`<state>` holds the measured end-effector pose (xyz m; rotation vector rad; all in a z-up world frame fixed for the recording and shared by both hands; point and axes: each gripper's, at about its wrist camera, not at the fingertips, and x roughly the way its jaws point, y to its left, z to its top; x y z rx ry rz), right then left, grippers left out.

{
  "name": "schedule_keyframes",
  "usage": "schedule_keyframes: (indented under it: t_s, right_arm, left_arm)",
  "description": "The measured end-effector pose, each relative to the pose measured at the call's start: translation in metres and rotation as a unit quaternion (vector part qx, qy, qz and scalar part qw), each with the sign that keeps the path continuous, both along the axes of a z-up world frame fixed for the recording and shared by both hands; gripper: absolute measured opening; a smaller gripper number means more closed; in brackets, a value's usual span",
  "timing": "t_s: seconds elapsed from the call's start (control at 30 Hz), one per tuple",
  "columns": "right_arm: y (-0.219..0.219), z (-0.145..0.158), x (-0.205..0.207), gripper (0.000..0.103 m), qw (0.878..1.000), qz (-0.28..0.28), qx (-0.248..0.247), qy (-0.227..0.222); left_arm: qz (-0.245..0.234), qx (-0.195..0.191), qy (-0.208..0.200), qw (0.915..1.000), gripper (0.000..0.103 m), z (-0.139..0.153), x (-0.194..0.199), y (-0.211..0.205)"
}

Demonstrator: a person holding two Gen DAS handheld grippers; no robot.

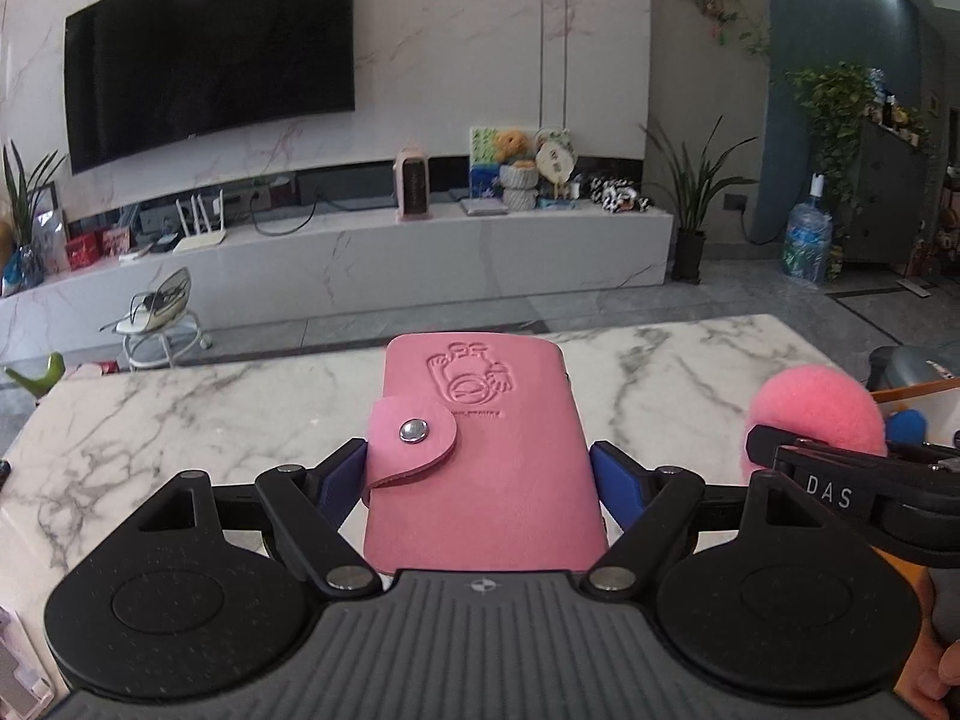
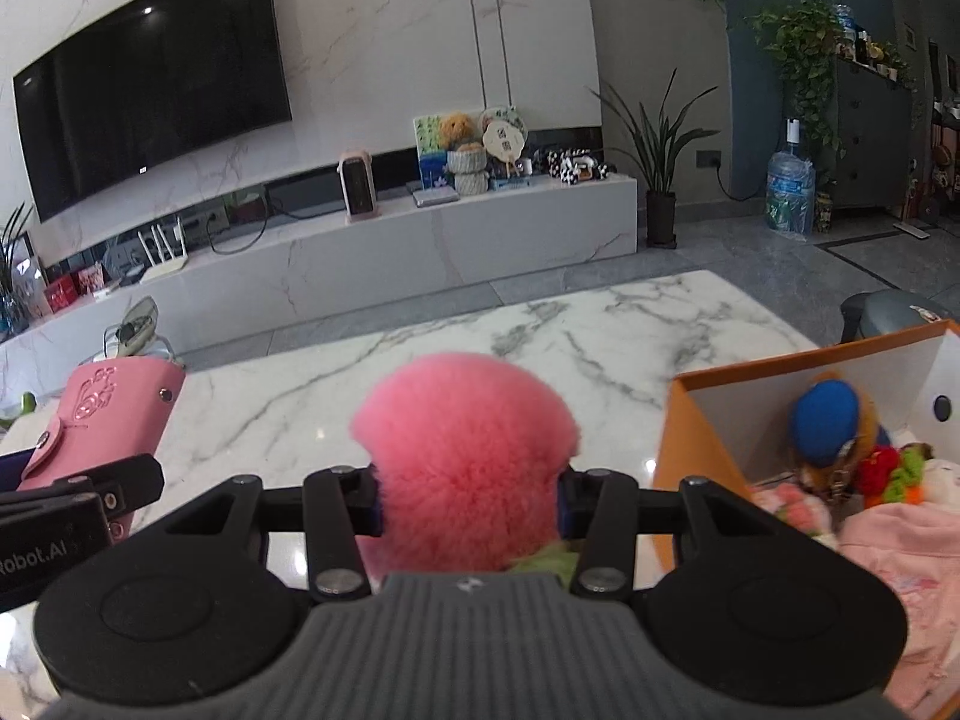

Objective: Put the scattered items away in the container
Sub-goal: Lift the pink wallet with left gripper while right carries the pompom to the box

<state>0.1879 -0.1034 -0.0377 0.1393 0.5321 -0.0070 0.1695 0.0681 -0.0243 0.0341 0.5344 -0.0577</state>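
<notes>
Left wrist view: my left gripper (image 1: 480, 468) clamped the pink wallet (image 1: 480, 450); my right gripper (image 2: 468, 498) squeezed what looked like a pink pompom (image 2: 465, 456) beside the orange box (image 2: 696, 438).

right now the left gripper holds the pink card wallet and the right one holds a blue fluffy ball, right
Not quite: the fluffy ball in the right gripper is pink, not blue, as the right wrist view shows. The left gripper does hold the pink card wallet.

A home living room: a big television (image 1: 210, 54) hangs on the marble wall, with a low cabinet (image 1: 360, 258) below and houseplants (image 1: 696, 192) right of it.
</notes>
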Motion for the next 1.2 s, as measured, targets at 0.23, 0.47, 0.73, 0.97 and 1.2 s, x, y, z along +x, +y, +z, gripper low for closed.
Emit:
schedule_keyframes:
  t_s: [0.23,0.47,0.73,0.97,1.2]
  right_arm:
    - [-0.032,0.026,-0.037,0.049,0.999,-0.026,0.017,-0.034]
    - [-0.071,0.036,-0.064,0.049,0.996,-0.064,0.039,-0.056]
    - [-0.129,0.037,-0.087,0.049,0.990,-0.112,0.054,-0.062]
    - [-0.184,0.034,-0.097,0.049,0.985,-0.155,0.053,-0.058]
    - [-0.231,0.029,-0.098,0.050,0.977,-0.200,0.038,-0.055]
  left_arm:
    - [-0.028,0.011,-0.025,0.9992,0.093,0.025,-0.027,-0.031]
    - [-0.077,0.036,-0.052,0.9950,0.093,0.040,-0.048,-0.079]
    - [-0.137,0.043,-0.055,0.9882,0.093,0.041,-0.052,-0.138]
    - [-0.184,0.055,-0.049,0.9802,0.093,0.034,-0.045,-0.191]
    - [-0.217,0.073,-0.031,0.9729,0.093,0.019,-0.035,-0.232]
